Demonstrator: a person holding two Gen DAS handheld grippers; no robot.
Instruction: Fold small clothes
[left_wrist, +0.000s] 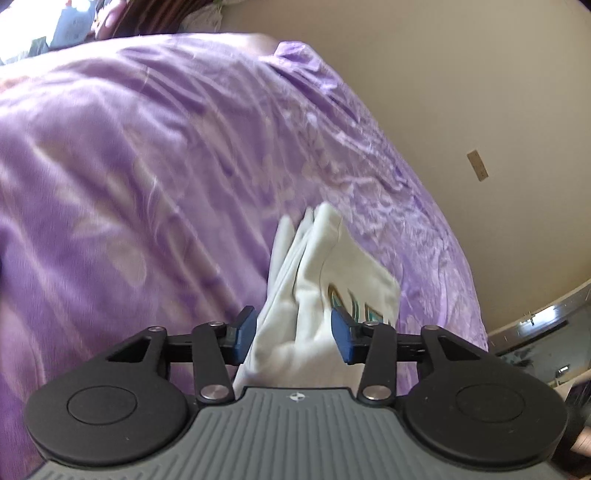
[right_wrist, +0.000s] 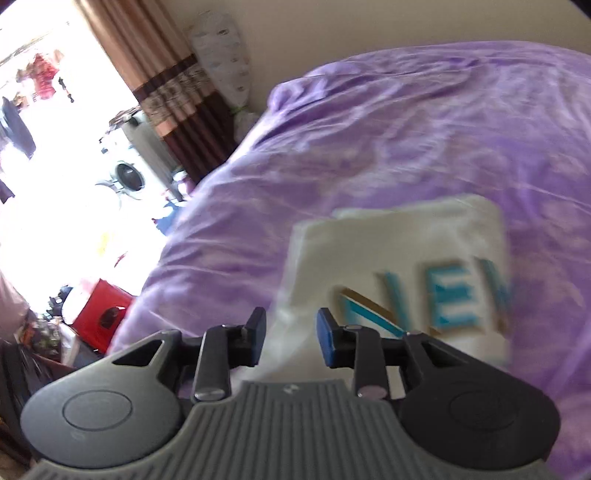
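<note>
A folded white garment (right_wrist: 399, 258) with teal lettering is laid on a wrinkled purple bedspread (right_wrist: 406, 129). It is straddled by the left gripper (left_wrist: 293, 334), jaws parted; pad contact is unclear through blur. The right gripper (right_wrist: 291, 341) is held partly open, seemingly gripping nothing. A brown curtain (right_wrist: 162, 85) and a beige wall (left_wrist: 461, 92) are seen behind.

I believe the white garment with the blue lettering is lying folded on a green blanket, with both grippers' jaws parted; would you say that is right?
Not quite: the blanket is purple, not green, as the right wrist view plainly shows. The rest holds: the white garment with blue lettering lies folded on it, and the jaws of the left gripper and the right gripper stand parted.
</note>
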